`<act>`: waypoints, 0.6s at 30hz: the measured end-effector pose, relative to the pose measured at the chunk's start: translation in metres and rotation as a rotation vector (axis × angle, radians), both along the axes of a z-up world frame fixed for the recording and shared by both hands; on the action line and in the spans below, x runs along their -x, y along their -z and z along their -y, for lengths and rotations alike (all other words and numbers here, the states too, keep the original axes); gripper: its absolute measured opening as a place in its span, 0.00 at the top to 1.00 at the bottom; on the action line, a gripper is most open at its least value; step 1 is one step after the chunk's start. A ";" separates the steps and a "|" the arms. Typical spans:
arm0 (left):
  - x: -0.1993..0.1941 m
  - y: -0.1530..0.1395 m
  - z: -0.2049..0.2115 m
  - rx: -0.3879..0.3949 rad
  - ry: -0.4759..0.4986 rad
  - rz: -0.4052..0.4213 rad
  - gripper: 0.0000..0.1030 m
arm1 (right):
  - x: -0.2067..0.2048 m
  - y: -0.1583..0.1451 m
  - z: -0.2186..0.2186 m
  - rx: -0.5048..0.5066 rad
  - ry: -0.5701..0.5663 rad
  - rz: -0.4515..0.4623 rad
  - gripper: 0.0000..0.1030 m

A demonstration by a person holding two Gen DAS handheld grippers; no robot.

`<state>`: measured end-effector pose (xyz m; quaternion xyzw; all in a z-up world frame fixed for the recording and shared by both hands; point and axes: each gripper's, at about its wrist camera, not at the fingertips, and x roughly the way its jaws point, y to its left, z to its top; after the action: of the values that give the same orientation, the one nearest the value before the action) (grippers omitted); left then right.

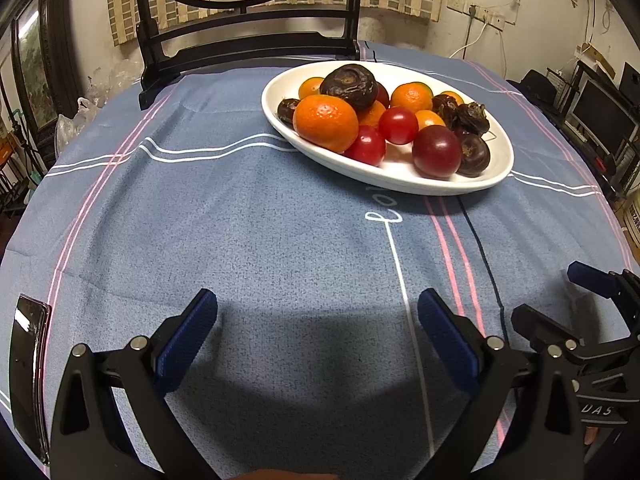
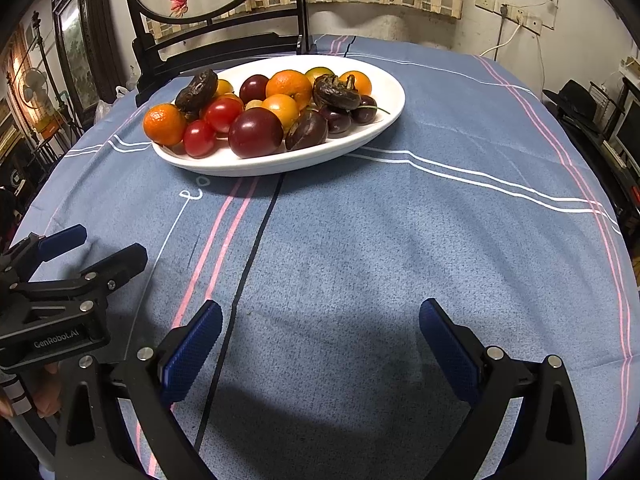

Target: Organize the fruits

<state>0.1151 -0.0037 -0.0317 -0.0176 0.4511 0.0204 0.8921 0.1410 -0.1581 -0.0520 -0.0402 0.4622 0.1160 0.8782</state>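
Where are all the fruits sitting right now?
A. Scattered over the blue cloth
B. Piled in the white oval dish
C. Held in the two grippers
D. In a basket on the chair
B: the fruits lie heaped in the white dish on the cloth, while the left gripper and right gripper are both open and empty.

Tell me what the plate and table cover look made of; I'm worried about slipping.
The plate looks like glazed white ceramic: smooth, glossy rim, though melamine is possible. The table cover looks like woven blue cloth: matte, grainy weave, soft creases, printed stripes.
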 end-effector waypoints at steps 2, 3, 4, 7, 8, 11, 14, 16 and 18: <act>0.000 0.000 0.000 0.000 0.006 0.000 0.04 | 0.000 0.000 0.000 0.000 0.000 0.000 0.03; 0.000 0.000 0.001 0.002 0.010 0.000 0.04 | 0.000 0.000 0.000 -0.001 0.000 -0.001 0.03; 0.000 0.000 0.001 0.001 0.013 0.003 0.04 | 0.000 0.000 0.000 -0.001 -0.001 -0.001 0.03; 0.006 -0.003 0.002 -0.014 0.008 0.052 0.04 | 0.000 0.000 0.000 0.002 -0.001 0.001 0.03; 0.006 -0.004 0.004 -0.018 0.012 0.059 0.04 | 0.000 0.000 0.000 0.001 -0.002 0.002 0.03; 0.005 -0.004 0.000 0.003 -0.004 0.053 0.04 | 0.001 0.000 0.000 0.002 0.001 0.002 0.03; 0.004 -0.005 0.000 0.002 0.004 0.059 0.04 | 0.001 -0.001 0.000 0.002 0.000 0.003 0.03; 0.004 -0.005 0.004 -0.019 0.019 0.063 0.04 | 0.001 -0.002 0.000 0.004 -0.001 0.006 0.03; 0.005 -0.005 0.007 -0.020 0.035 0.060 0.04 | 0.001 -0.002 0.000 0.005 -0.002 0.006 0.03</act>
<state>0.1103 -0.0104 -0.0269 -0.0014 0.4241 0.0090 0.9056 0.1404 -0.1577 -0.0504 -0.0433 0.4597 0.1154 0.8795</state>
